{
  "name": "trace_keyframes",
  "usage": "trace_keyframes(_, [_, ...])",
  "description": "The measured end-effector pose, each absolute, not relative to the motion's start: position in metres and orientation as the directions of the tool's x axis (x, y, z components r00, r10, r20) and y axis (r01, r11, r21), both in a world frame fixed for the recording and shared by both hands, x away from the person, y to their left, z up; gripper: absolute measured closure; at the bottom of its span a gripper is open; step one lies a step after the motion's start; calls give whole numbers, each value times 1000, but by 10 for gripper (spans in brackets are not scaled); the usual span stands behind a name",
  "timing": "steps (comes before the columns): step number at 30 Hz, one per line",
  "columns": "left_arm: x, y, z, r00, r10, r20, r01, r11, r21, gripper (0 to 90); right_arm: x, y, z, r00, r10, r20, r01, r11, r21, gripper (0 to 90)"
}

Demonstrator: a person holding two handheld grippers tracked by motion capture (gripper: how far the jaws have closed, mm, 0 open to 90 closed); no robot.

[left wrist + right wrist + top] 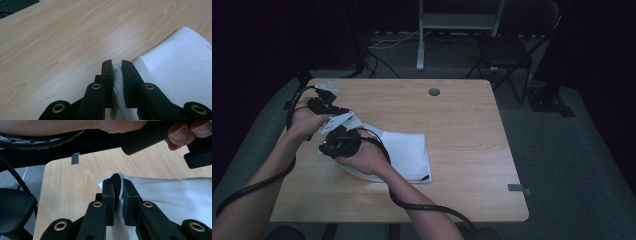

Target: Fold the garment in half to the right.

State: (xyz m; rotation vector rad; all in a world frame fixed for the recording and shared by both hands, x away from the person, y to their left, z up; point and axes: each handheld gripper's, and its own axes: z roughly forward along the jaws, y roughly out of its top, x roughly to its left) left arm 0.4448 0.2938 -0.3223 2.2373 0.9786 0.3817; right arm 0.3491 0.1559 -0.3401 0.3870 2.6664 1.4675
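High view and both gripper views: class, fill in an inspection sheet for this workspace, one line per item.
Surface: light wooden table, with a round grommet near the far edge.
Job's things: folded white cloth lying on the table, its left edge lifted.
Clutter: nothing seen.
Grippers: left tongs shut on the cloth edge; right tongs shut on the cloth too, close beside the left.
Cables: a black cable trails from each gripper along the forearm.
Surroundings: dark room, grey floor, folding chair and a metal stand beyond the table.
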Motion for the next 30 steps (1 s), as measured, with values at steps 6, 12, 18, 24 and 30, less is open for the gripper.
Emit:
trace_keyframes(6, [444, 294, -319, 677, 736, 9, 544, -509, 667, 809, 349, 155, -338, -965, 251, 69, 190, 501, 844, 829])
trace_keyframes(12, [445, 296, -317, 672, 741, 7, 546, -502, 671, 809, 350, 153, -334, -966, 249, 71, 189, 492, 850, 828])
trace_keyframes(18, [445, 297, -313, 667, 745, 11, 550, -502, 668, 810, 350, 152, -331, -966, 250, 73, 189, 482, 855, 829])
trace_keyframes(24, [444, 298, -309, 659, 752, 23, 554, -506, 661, 809, 350, 152, -328, -966, 248, 73, 187, 476, 860, 828])
trace_keyframes(30, [444, 299, -305, 653, 757, 29, 559, -507, 656, 810, 349, 151, -325, -966, 249, 76, 189, 467, 864, 829])
